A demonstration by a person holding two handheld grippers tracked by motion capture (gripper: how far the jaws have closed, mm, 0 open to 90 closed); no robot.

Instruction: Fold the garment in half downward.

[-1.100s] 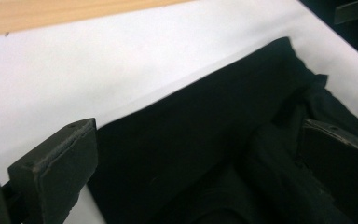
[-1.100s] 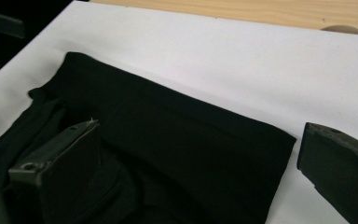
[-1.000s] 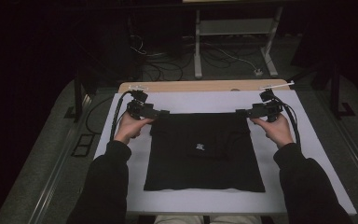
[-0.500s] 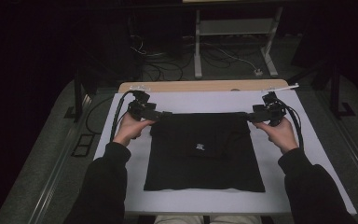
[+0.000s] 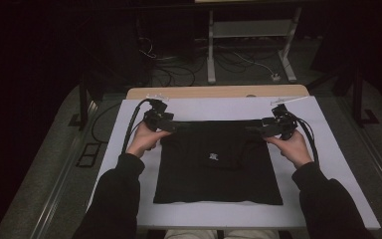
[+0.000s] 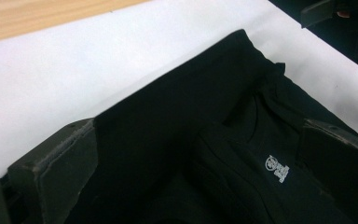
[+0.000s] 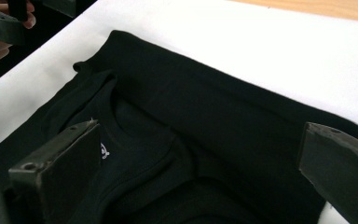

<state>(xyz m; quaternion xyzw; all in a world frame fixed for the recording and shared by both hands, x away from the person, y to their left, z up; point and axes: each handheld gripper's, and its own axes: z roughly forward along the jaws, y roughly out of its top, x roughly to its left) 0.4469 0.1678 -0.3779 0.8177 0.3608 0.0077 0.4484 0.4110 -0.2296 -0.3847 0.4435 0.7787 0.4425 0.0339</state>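
Note:
A black garment lies folded flat on the white table cover, with a small white logo near its middle. My left gripper sits at the garment's far left corner, and my right gripper at its far right corner. In the left gripper view the left gripper has its jaws wide apart, with the black cloth and logo between them. In the right gripper view the right gripper is likewise open over the folded cloth and its collar.
A strip of bare wooden tabletop shows beyond the white cover. Behind the table stand a metal frame and floor cables. The room around is dark. Each gripper's black cable loops outward over the cover.
Both grippers have slid a little inward and toward the near side, onto the garment's far corners. The garment lies as before.

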